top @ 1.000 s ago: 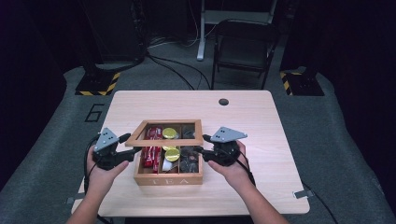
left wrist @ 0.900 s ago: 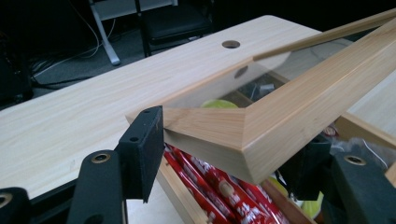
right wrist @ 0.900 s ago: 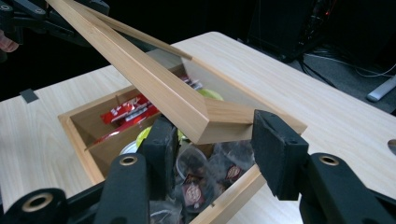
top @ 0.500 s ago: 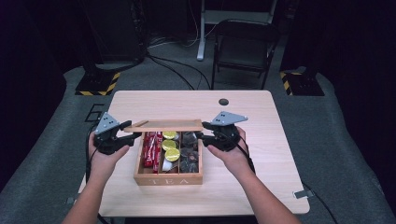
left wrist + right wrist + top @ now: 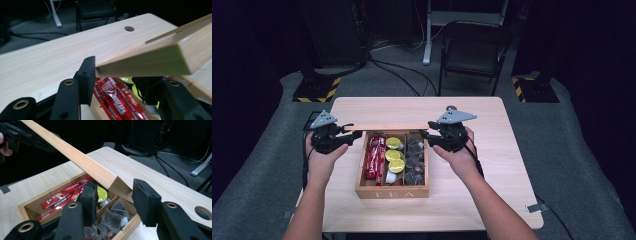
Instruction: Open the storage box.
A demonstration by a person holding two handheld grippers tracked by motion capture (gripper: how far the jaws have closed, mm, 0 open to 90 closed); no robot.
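Observation:
A wooden box marked TEA [image 5: 392, 192] stands on the table with its top uncovered. Inside are red packets [image 5: 374, 157], yellow capsules [image 5: 394, 155] and dark tea bags [image 5: 414, 160]. Its flat wooden lid [image 5: 387, 127] hangs level over the box's far edge. My left gripper [image 5: 352, 137] holds the left end and my right gripper [image 5: 427, 135] the right end. In the left gripper view the lid's corner [image 5: 150, 60] lies between my jaws [image 5: 117, 80], which have just been closing on it. In the right gripper view the lid's end [image 5: 82, 162] sits between my jaws [image 5: 115, 197].
The light wooden table [image 5: 507, 165] has a round hole [image 5: 451, 107] near its far edge. A folding chair [image 5: 472, 55] and cables stand on the floor beyond. Yellow-and-black striped stand feet [image 5: 317, 90] sit at both far corners.
Both grippers have risen and moved toward the far side with the lid. The lid has come off the box, and the contents now show.

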